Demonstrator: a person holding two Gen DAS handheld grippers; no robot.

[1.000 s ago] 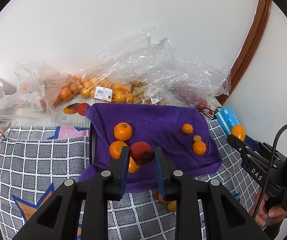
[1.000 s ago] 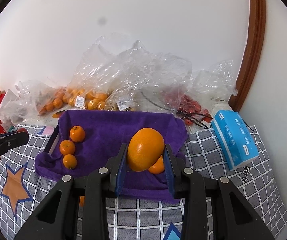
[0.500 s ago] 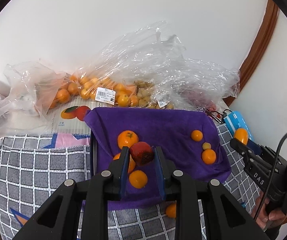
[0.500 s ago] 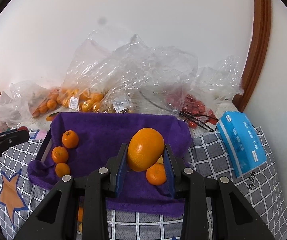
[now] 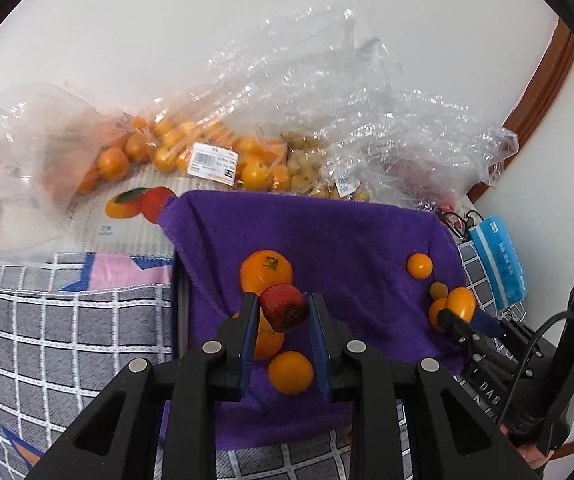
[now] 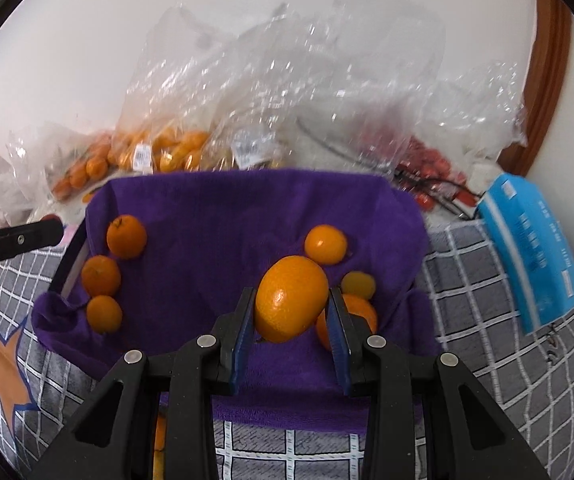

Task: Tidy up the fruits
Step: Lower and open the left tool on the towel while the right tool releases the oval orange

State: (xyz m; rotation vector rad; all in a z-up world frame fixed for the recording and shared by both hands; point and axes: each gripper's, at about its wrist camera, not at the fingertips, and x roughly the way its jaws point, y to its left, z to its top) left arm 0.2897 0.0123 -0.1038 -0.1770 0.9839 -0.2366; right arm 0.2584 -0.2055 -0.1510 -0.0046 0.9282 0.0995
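My left gripper [image 5: 283, 312] is shut on a small red fruit [image 5: 283, 306], held above the left side of a purple towel [image 5: 347, 236] that lines a tray. Several oranges lie under it, among them one behind [image 5: 266, 271] and one in front [image 5: 290, 372]. My right gripper [image 6: 291, 304] is shut on a large orange [image 6: 291, 298] over the towel's [image 6: 223, 216] right part. Two oranges [image 6: 325, 244] and a small yellowish fruit [image 6: 358, 285] lie beside it, and three oranges [image 6: 101, 275] rest at the towel's left. The right gripper [image 5: 461, 316] with its orange [image 5: 461, 302] also shows in the left wrist view.
Clear plastic bags of oranges [image 5: 167, 152] and of red fruit [image 6: 427, 156] are heaped against the white wall behind the tray. A blue tissue pack [image 6: 535, 256] lies on the checked cloth [image 6: 487, 320] at the right. A wooden frame [image 6: 547, 80] borders the right.
Both grippers have come down and forward toward the purple towel, each keeping its fruit. The towel and the oranges on it look larger and nearer in both views.
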